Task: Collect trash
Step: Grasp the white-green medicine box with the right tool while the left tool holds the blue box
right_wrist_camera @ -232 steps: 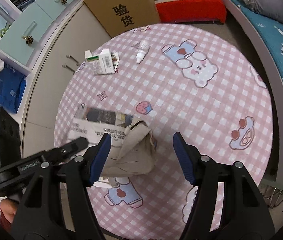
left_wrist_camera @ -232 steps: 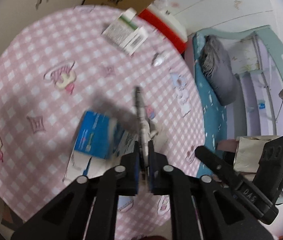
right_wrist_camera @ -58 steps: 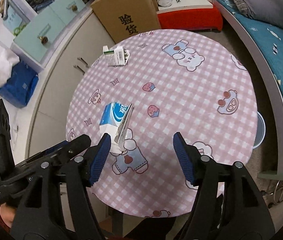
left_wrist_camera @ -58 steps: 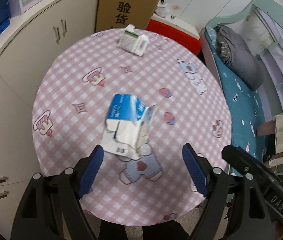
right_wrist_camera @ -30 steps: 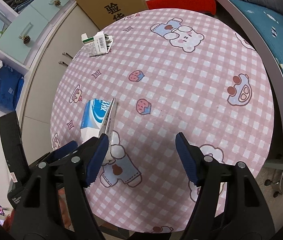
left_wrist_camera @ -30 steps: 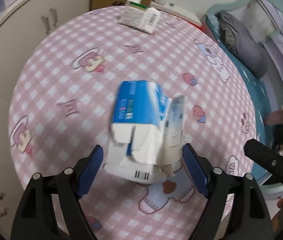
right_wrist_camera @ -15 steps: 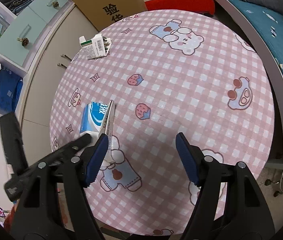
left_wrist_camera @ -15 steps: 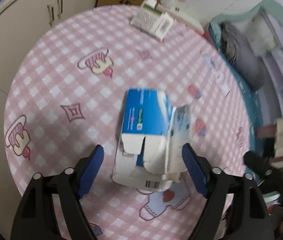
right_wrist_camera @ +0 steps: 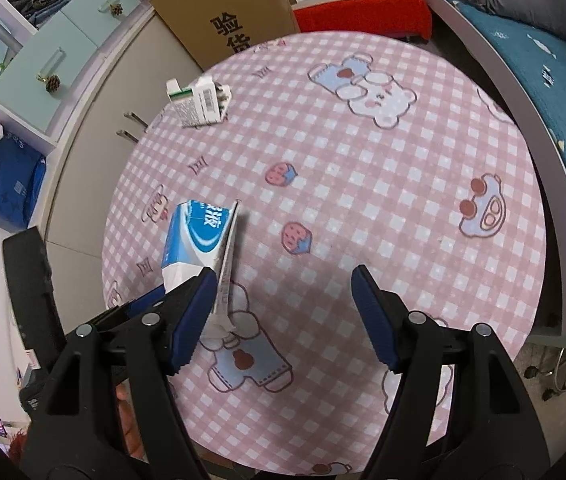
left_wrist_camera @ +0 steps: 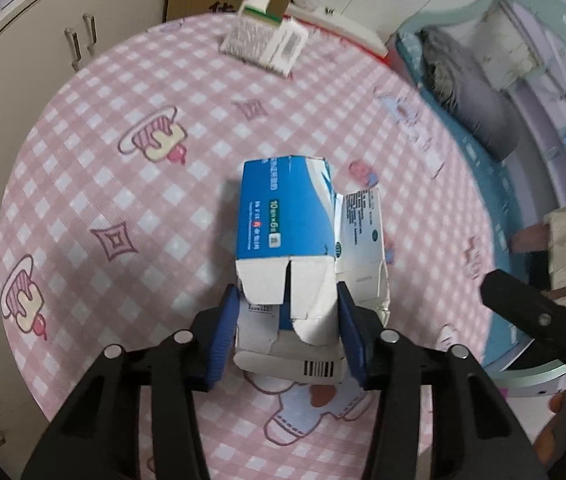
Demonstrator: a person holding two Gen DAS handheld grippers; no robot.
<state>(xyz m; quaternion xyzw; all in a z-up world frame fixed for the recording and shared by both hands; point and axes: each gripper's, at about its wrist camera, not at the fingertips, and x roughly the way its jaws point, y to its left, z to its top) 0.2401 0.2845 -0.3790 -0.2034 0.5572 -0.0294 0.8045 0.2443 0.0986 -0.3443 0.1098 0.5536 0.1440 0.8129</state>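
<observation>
The blue box [left_wrist_camera: 287, 224] lies near the middle of the round counter [left_wrist_camera: 83, 152], torn open, with its white end flaps facing the left tongs [left_wrist_camera: 287, 322]. Those tongs straddle that near end: one blue pad sits at each side of the flaps, touching or all but touching the card. Whether they are pressing it yet I cannot tell (the flaps look undented), so call it a grip about to close, not a hold.

The relation that matters: the box's long axis runs straight away from the left tongs, in line with their fingers, so the pads close across its short width. That is the easy way to take it, though the loose side panel [left_wrist_camera: 363, 240] splayed to the right lies outside the pads and may flap or catch.

The right tongs [right_wrist_camera: 285, 288] are wide open and hold nothing. They hover over the counter just right of the box, their left pad near its edge, but the box lies off to their side and not between the pads. The left hand is plainly the nearer.

A second item, a white carton [right_wrist_camera: 199, 104] with a green stripe, lies at the far edge of the counter, well apart from both tongs, near a brown cardboard box [right_wrist_camera: 231, 12]. It looks like the next pick once the blue box is away.
</observation>
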